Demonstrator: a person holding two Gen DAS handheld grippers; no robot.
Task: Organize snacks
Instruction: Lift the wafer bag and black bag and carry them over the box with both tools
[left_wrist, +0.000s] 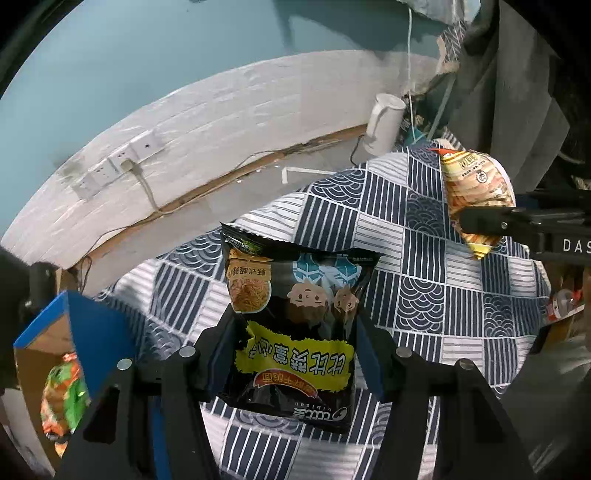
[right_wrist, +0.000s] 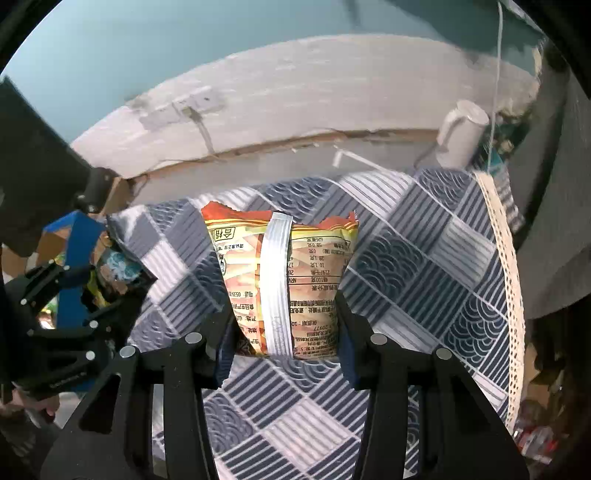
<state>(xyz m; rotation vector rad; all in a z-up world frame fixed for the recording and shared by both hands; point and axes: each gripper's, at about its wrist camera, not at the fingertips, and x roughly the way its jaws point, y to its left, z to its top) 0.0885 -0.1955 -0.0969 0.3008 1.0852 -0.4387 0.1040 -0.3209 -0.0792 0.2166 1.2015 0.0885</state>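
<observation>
I judge this as the carry step: I have 2 snack packets lifted clear of the blue-and-white patchwork-print tablecloth (left_wrist: 424, 258). My left gripper (left_wrist: 295, 332) is clamped on the black crinkly foil noodle-snack bag with a yellow label (left_wrist: 295, 325), which fills the lower centre of the left view, pinched at its sides. My right gripper (right_wrist: 286, 314) is closed on the orange-and-cream plastic snack packet with a white back seam (right_wrist: 284, 273), centre of the right view, held upright between the pads. The next move, I think, calls for swinging both toward the open blue-edged cardboard box (left_wrist: 55, 332) at lower left, where a green-and-orange packet (left_wrist: 62, 402) already lies, and releasing over it.
</observation>
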